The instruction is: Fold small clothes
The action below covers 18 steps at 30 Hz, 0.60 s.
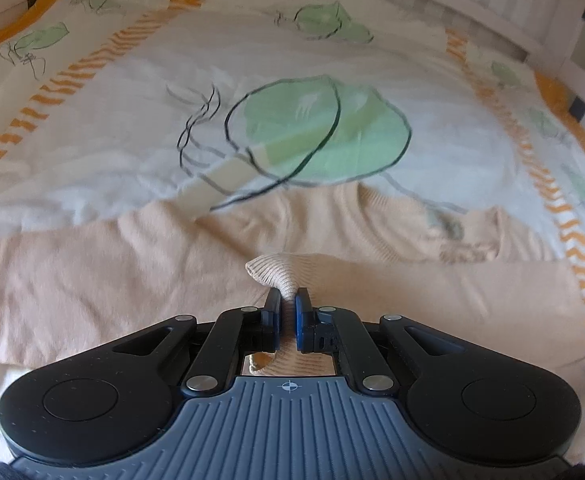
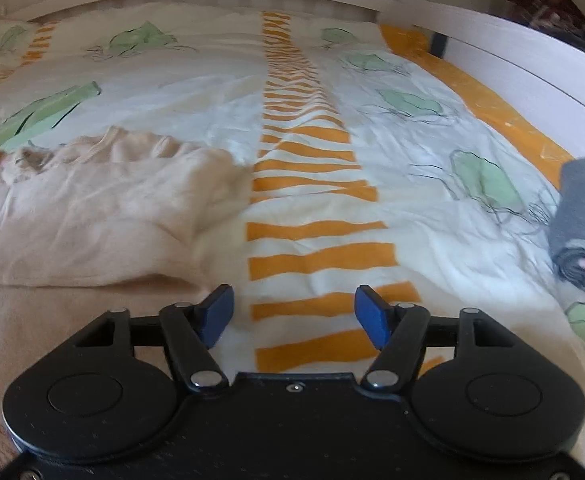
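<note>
A small peach long-sleeved top (image 1: pixel 92 280) lies spread on a bed. My left gripper (image 1: pixel 288 304) is shut on its ribbed sleeve cuff (image 1: pixel 270 272), which sticks up between the blue pads above the top's body. The neckline (image 1: pixel 396 196) shows beyond, to the right. In the right wrist view the same top (image 2: pixel 92 208) lies at the left, its right side folded over in a rumpled edge. My right gripper (image 2: pixel 294 314) is open and empty, just right of the top's edge, over the orange-striped cover.
The bed cover (image 2: pixel 372 140) is white with green leaves and orange stripes. A rolled dark grey garment (image 2: pixel 584 220) lies at the right. A white bed frame (image 2: pixel 492 40) runs along the far and right sides.
</note>
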Each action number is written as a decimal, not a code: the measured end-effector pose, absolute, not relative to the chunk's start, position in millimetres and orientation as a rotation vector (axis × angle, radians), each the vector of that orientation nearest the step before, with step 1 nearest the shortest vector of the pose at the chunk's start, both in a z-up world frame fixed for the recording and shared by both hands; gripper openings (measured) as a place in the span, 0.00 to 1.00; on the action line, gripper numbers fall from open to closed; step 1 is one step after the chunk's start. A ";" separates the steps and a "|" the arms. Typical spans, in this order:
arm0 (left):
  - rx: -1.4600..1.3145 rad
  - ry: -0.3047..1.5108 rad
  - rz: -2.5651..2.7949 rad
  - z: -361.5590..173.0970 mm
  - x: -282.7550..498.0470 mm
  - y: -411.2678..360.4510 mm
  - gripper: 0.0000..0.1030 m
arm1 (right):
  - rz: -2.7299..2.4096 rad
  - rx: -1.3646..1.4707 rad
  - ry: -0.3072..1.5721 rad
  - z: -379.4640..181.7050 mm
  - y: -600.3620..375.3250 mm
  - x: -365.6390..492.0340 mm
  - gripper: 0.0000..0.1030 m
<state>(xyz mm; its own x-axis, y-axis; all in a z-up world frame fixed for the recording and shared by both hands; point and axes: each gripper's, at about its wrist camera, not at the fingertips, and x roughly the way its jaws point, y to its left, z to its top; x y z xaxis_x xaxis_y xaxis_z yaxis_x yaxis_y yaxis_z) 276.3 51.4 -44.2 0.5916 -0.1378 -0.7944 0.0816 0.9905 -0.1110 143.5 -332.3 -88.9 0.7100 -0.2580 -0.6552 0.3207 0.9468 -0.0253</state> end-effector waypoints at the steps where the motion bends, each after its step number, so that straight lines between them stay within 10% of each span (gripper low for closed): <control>1: -0.059 0.937 -0.127 -47.6 275.9 52.1 0.07 | -0.295 0.136 0.689 -84.6 -336.0 142.8 0.66; 18: -0.064 1.001 -0.118 -80.8 267.6 61.6 0.10 | -0.152 0.036 0.785 -102.1 -312.9 180.8 0.67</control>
